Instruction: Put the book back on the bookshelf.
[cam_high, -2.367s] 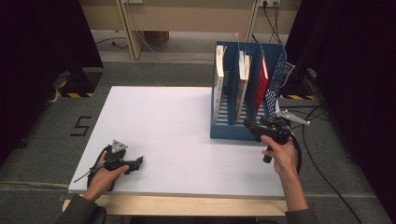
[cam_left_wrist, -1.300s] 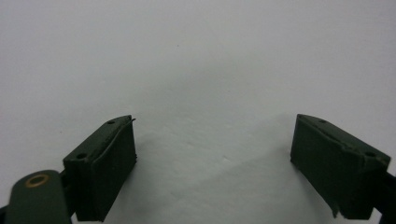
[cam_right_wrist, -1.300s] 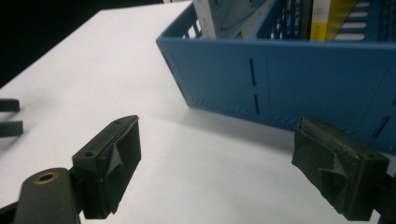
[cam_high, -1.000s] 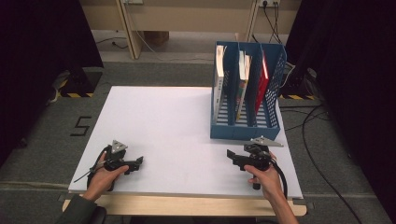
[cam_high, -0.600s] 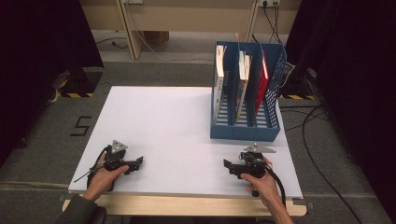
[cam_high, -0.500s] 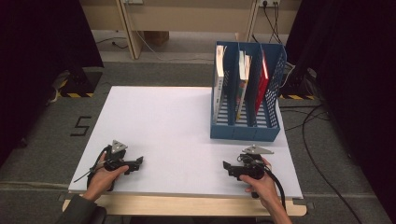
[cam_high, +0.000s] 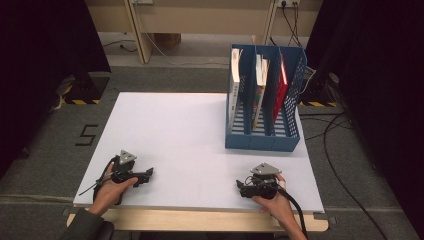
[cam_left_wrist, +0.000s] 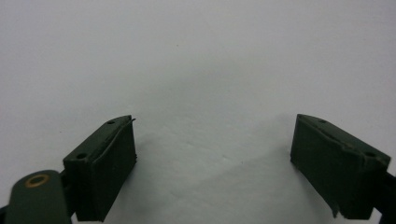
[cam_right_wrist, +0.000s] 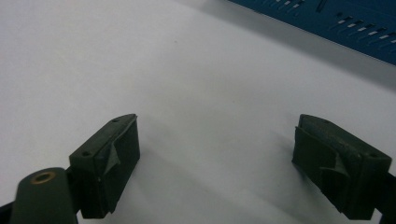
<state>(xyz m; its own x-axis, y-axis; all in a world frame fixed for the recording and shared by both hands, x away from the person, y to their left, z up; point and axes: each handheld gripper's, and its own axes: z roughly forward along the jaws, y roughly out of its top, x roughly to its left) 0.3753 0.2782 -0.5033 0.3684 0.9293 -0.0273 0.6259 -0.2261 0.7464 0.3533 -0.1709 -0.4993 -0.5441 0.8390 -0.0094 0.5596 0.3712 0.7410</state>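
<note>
Seen from the high view, a person's two hands rest at the near edge of a white rectangular tabletop (cam_high: 190, 135), each holding black two-jaw tongs: the left tongs (cam_high: 148, 173) at the near left corner point toward the table's middle, the right tongs (cam_high: 239, 187) at the near right point leftward, both lying low on the surface. A blue slotted plastic file rack (cam_high: 262, 142) stands upright at the far right of the tabletop, its long axis running away from the person, with three compartments; a white-spined book (cam_high: 234, 85), a book with a coloured cover (cam_high: 260, 87) and a red book (cam_high: 282, 90) stand on edge inside, one to a compartment. In the left gripper view, the left tongs (cam_left_wrist: 215, 154) are spread wide over bare white tabletop, nothing between them. In the right gripper view, the right tongs (cam_right_wrist: 217, 156) are likewise spread and empty, with the blue rack's base (cam_right_wrist: 336, 23) crossing the upper right corner.
</note>
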